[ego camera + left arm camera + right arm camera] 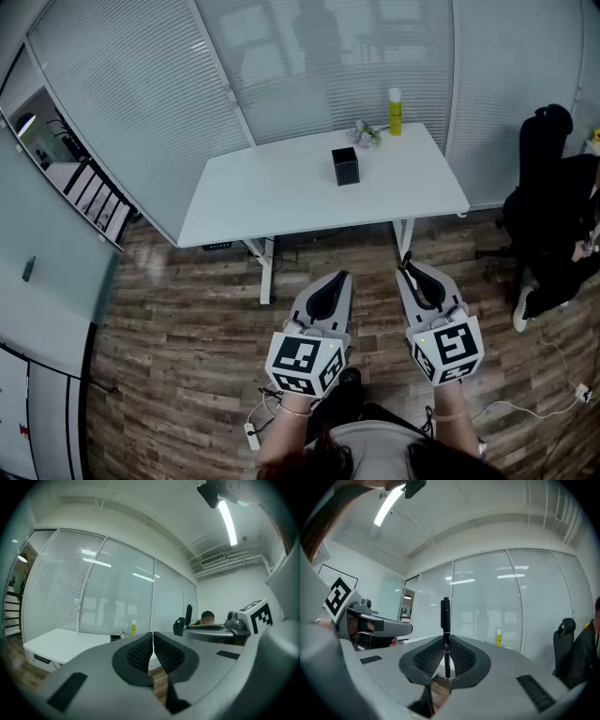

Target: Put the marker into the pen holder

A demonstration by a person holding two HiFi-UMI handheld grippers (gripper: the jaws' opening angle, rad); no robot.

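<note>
Right gripper has its jaws closed narrowly on a slim black marker, while the left gripper has its jaws pressed together with nothing between them. In the right gripper view the marker stands upright across the ribbed pads, pinched along its lower part, and its thicker end rises clear above the jaws. The head view shows both grippers held side by side over the wooden floor, short of the white table. The pen holder, a small black square cup, stands near the far middle of that table, well apart from the marker. A yellow bottle stands farther back by the table's rear edge. The marker looks light and stiff, with a smooth plastic barrel, so weight should be no trouble. Because the pinch sits low on the barrel, the long free end could swing or slide in the pads if it knocks anything. A hold nearer the middle would probably steady it, though the present grip seems enough for a short carry. The holder also looks light and may shift or tip if the marker catches its rim, so the marker likely needs lining up over the opening before the jaws let go.
</note>
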